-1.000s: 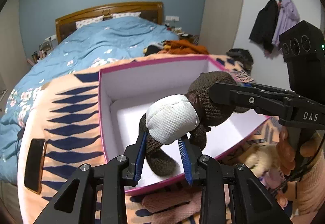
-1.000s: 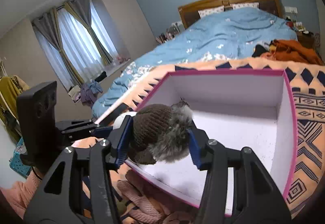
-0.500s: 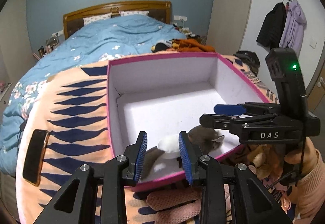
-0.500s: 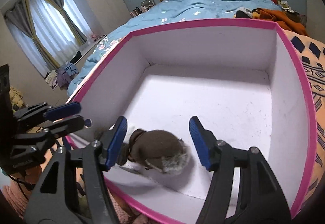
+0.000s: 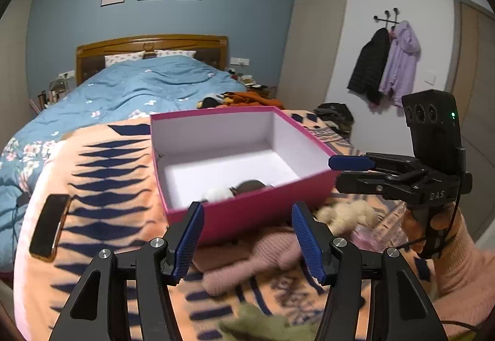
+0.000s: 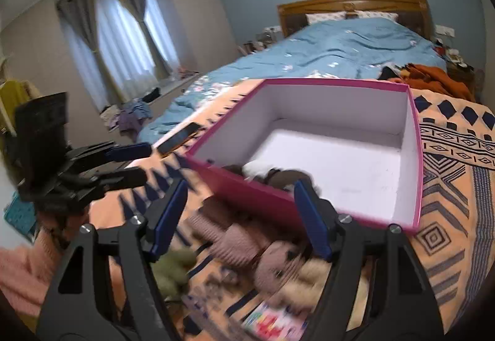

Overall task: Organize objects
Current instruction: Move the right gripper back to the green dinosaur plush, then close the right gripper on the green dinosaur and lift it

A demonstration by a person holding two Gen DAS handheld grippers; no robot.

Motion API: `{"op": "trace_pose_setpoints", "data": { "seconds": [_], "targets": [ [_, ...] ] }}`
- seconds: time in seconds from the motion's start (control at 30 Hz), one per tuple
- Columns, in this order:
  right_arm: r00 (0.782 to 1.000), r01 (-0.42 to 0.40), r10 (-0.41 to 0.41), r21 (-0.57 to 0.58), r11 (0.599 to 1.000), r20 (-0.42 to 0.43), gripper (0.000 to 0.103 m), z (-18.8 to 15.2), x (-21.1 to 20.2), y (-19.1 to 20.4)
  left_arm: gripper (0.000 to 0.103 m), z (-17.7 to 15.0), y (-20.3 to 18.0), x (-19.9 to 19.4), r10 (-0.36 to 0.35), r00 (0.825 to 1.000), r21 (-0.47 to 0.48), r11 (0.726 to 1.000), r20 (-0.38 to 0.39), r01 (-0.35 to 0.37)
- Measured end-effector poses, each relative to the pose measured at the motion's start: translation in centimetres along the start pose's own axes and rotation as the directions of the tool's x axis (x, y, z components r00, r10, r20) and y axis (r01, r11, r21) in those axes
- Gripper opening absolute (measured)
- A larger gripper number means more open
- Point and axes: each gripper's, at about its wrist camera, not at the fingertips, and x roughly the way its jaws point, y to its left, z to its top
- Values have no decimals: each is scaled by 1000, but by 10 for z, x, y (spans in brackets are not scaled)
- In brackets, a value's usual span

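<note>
A pink box with a white inside stands on the orange patterned blanket; it also shows in the right wrist view. A brown and white plush toy lies inside by the near wall. My left gripper hangs before the box, its jaws opening with nothing between them. My right gripper is pulled back too, its jaws opening and empty. Before the box lie a pink knitted toy, a cream plush and a green plush.
A phone lies on the blanket left of the box. A colourful packet is near the front edge. Behind is the blue duvet, with orange clothes beside it. Coats hang on the right wall.
Both grippers let go of the brown and white plush, which now lies in the box. Both drew back from the box with their jaws wider apart.
</note>
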Motion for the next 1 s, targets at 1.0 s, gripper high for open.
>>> {"op": "trace_pose_setpoints", "data": {
  "seconds": [1.0],
  "targets": [
    [927,-172,167,13,985,-336,73,-121,60,77,61,-101,21,23,3,978,-166,985,-208,-39]
  ]
}}
